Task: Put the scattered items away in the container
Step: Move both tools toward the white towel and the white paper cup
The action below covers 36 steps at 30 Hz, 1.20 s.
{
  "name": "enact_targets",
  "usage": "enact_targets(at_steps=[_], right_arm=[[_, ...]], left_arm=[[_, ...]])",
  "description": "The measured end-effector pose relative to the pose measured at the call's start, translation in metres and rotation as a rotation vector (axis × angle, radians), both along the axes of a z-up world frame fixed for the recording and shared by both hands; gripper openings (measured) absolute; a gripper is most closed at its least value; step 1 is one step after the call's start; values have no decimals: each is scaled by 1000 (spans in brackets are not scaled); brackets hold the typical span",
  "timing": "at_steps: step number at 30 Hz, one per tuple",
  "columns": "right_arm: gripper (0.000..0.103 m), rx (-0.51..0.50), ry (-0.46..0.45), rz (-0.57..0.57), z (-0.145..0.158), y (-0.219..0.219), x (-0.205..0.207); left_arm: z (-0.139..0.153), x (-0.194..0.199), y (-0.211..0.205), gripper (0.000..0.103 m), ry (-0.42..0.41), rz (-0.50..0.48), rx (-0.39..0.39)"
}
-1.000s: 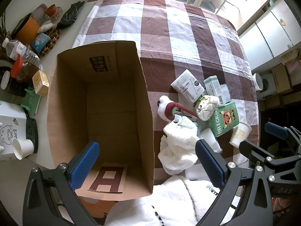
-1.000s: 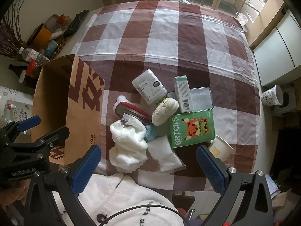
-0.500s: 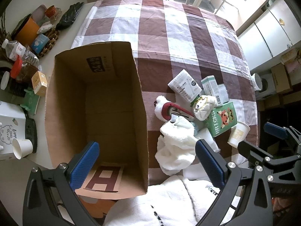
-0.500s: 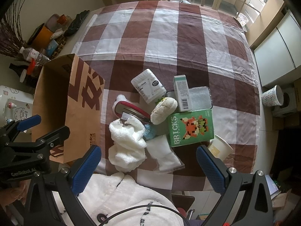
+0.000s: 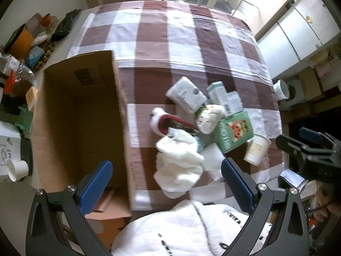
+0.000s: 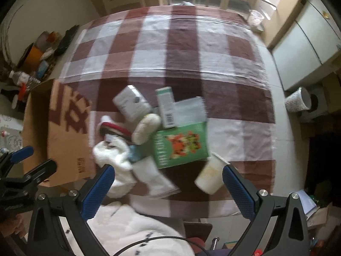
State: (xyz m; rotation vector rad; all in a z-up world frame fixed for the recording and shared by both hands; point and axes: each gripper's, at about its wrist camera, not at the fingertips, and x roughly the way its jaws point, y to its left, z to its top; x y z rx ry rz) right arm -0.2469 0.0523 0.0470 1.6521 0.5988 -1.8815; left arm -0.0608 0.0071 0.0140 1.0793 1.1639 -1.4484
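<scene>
Your tabletop is covered with a brown and white checked cloth and carries everything. On its left side stands the open cardboard box, upright, and you can see down to its bare bottom in the left view. Just to the right of the box lies the heap of scattered items, all of them outside it. The white towel is crumpled at the near edge of the heap, close to your body. The green bricks box lies flat to the right of the towel, its printed face up. A flat clear packet sits behind the green box, and a slim carton lies across the packet's left part. The white pouch lies tilted at the far left of the heap. The pale plush toy rests between the pouch and the green box, touching both. A red and white piece lies beside the toy, partly under the towel. The paper cup lies on its side at the near right, just beside the green box. Your left hand-held gripper hangs above the box's near right corner, fingers spread wide, holding nothing. Your right hand-held gripper hangs above the near edge of the heap, equally spread and empty
</scene>
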Motion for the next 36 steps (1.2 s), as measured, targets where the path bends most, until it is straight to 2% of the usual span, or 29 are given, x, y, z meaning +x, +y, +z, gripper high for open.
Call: enact_targets(at_steps=[6, 10, 15, 20, 30, 36], right_arm=[[103, 9, 12, -18, -8, 32, -26], [103, 13, -10, -22, -21, 47, -31], [103, 10, -30, -35, -38, 64, -35], [103, 33, -48, -69, -63, 80, -40], [103, 71, -132, -161, -121, 100, -48], [103, 97, -117, -206, -138, 103, -53]], left_arm=[[-3, -37, 15, 103, 27, -48, -21], [-20, -57, 25, 103, 53, -73, -1], [-46, -69, 34, 102, 60, -56, 5], [-77, -66, 37, 102, -21, -8, -8], [-132, -58, 37, 102, -73, 20, -12], [-154, -52, 36, 101, -84, 45, -26]])
